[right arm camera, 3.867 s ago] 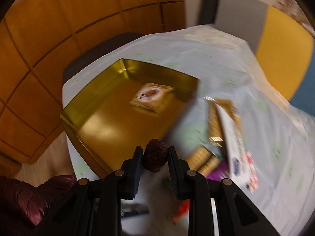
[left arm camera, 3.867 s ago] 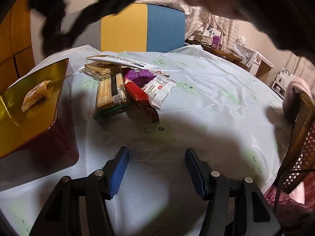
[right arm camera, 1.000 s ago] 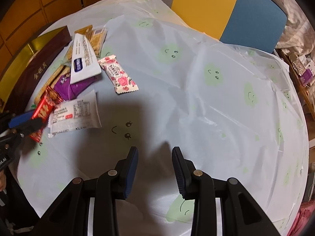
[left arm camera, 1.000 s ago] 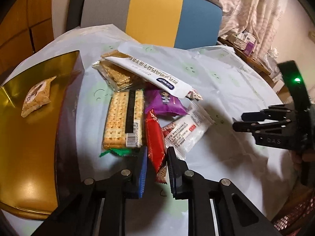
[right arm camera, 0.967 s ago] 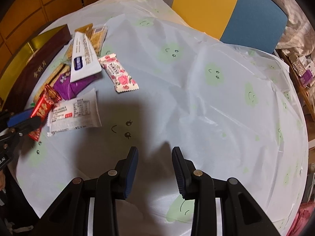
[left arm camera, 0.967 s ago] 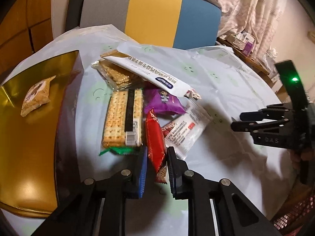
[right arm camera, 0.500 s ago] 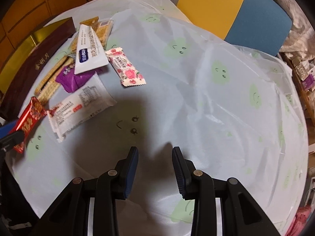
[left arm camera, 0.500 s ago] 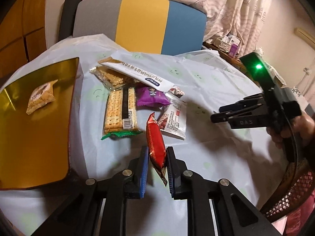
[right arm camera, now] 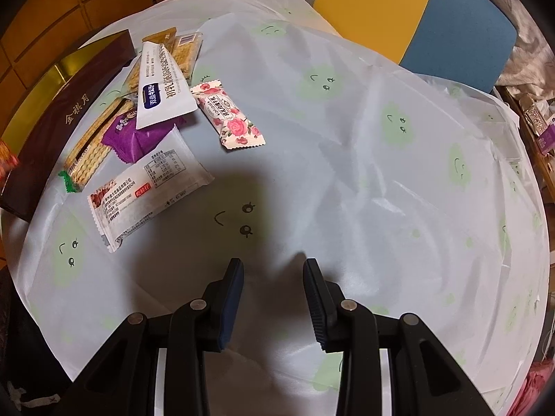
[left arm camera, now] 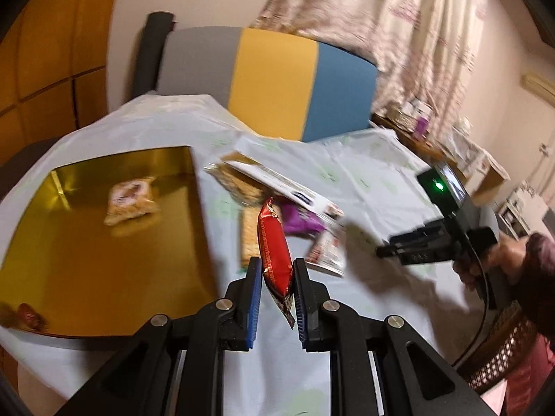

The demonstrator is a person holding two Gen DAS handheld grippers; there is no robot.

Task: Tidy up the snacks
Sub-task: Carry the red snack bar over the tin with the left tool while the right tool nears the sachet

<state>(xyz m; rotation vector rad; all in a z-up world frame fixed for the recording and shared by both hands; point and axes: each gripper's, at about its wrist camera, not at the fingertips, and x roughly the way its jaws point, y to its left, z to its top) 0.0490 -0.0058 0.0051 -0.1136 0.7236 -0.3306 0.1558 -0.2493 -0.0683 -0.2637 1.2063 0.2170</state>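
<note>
Above the bench (left arm camera: 364,180), at the left wrist view's six o'clock, the left claw (left arm camera: 276,279) is clamped on the lower end of a red snack packet (left arm camera: 274,246). A second ago that packet lay flat in the pile beside the cracker sleeve; now it hangs clear of the cloth, its top tilted toward twelve o'clock, and the pile has slid away toward one o'clock. So the pick appears done, and the carry to the gold tray (left arm camera: 86,242) at nine o'clock is likely the step in hand. The tray already holds a tan pillow pack (left arm camera: 130,199) near its middle and a dark wrapped sweet (left arm camera: 29,315) at its near edge.

The right claw (right arm camera: 273,277) has stayed where it was, jaws apart and empty over bare cloth, with its handset (left arm camera: 437,239) visible at three o'clock from the left wrist.

The red packet is glossy foil, slim and softly puffed, with a crimped serrated tail, and would probably crumple under a harder squeeze. The tray is a mirror-bright shallow rectangle with a dark brown outer wall (right arm camera: 59,118). Left in the pile at ten o'clock of the right wrist view are a clear sleeve of crackers (right arm camera: 93,149), a purple pouch (right arm camera: 135,140), a long white sachet (right arm camera: 163,90), a white label-printed bag (right arm camera: 149,187) and a rose-patterned candy bar (right arm camera: 229,118). The cloth is thin, wrinkled plastic printed with green smiling faces.
</note>
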